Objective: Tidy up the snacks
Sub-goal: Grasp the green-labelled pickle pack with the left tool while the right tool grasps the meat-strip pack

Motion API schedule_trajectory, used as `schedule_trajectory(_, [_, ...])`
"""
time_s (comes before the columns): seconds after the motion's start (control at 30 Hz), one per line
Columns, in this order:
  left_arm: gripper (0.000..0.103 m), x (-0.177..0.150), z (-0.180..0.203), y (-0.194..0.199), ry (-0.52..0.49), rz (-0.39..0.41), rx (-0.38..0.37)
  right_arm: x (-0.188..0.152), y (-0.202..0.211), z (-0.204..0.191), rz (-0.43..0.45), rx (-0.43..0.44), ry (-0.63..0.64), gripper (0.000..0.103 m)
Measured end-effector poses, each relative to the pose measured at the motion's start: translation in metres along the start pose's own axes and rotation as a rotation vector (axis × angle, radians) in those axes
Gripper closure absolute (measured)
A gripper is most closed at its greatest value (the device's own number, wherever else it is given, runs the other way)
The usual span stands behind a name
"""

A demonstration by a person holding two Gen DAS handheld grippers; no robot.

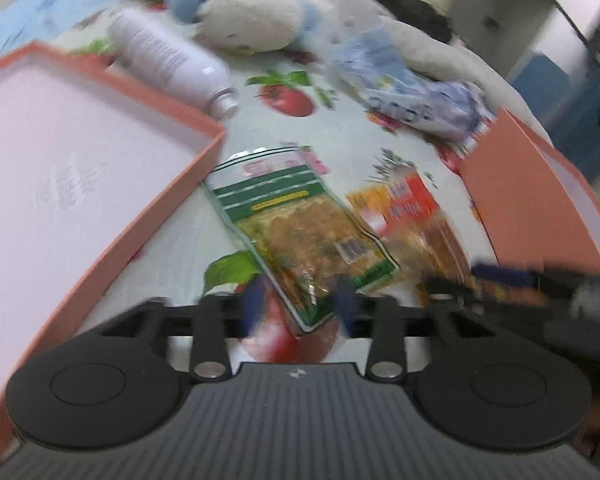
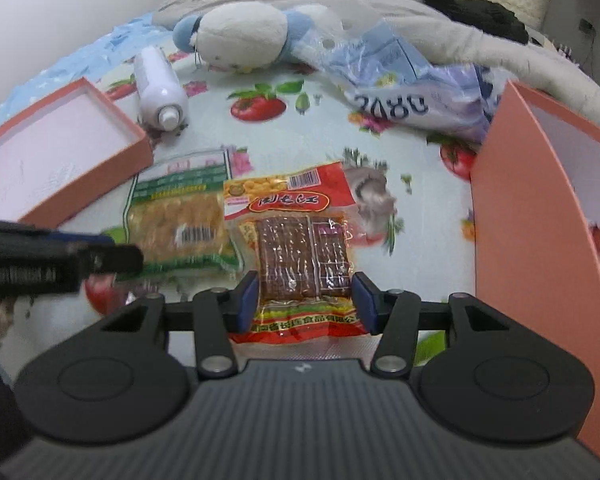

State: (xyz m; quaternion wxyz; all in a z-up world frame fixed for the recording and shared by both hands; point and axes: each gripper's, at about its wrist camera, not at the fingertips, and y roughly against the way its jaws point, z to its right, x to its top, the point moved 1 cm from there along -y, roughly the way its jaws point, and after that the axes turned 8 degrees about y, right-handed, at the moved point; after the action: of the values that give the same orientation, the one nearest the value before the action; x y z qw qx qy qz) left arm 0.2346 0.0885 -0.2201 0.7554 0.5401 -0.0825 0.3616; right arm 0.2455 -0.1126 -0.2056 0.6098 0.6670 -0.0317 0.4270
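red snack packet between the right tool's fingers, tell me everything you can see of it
The red and yellow clear-windowed plastic snack packet lies flat on the fruit-printed cloth. It has a red header with a barcode, a yellow logo and Chinese characters; a dark brown ridged slab shows through the window. Its near end sits between the open fingers of the right tool, seemingly not yet pinched. Its left edge meets the green-labelled clear snack packet.
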Motion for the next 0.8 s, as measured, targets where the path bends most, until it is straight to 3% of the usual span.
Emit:
schedule_trajectory(0.03, [0.018,0.001,-0.001,0.0,0.018,0.013,0.006,-0.002,0.0,-0.001,-0.004,-0.003,-0.001,0.05])
schedule_trajectory(0.13, [0.016,0.009,0.003,-0.007,0.048,0.014,-0.006,-0.006,0.004,-0.006,-0.002,-0.024,0.011,0.053])
schedule_trajectory(0.17, [0.016,0.011,0.005,-0.011,0.05,0.01,-0.011,-0.007,0.005,-0.006,-0.002,-0.022,0.009,0.065])
schedule_trajectory(0.2, [0.016,0.013,0.01,-0.016,0.035,0.012,-0.009,-0.008,0.004,-0.006,-0.01,-0.036,0.002,0.086])
schedule_trajectory(0.37, [0.016,0.012,0.034,-0.039,-0.118,0.018,0.068,-0.013,0.005,-0.002,-0.02,-0.035,-0.008,0.085])
schedule_trajectory(0.43, [0.016,0.009,0.039,-0.044,-0.169,0.023,0.085,-0.011,0.011,-0.001,0.019,-0.032,0.007,0.085])
schedule_trajectory(0.53, [0.02,0.005,0.042,-0.049,-0.22,0.034,0.098,-0.007,0.011,0.005,0.067,-0.107,0.009,0.085])
schedule_trajectory(0.57, [0.022,0.005,0.042,-0.049,-0.235,0.037,0.098,-0.004,0.007,0.008,0.072,-0.127,-0.002,0.084])
schedule_trajectory(0.63, [0.033,0.004,0.043,-0.05,-0.251,0.037,0.09,0.001,-0.001,0.019,0.069,-0.154,-0.048,0.072])
schedule_trajectory(0.7, [0.041,0.006,0.043,-0.051,-0.259,0.036,0.074,0.006,-0.006,0.028,0.088,-0.153,-0.093,0.071])
schedule_trajectory(0.77, [0.045,0.006,0.043,-0.051,-0.265,0.039,0.06,0.01,-0.014,0.034,0.093,-0.152,-0.125,0.055])
schedule_trajectory(0.8, [0.048,0.006,0.042,-0.05,-0.268,0.042,0.054,0.013,-0.018,0.037,0.099,-0.159,-0.144,0.04])
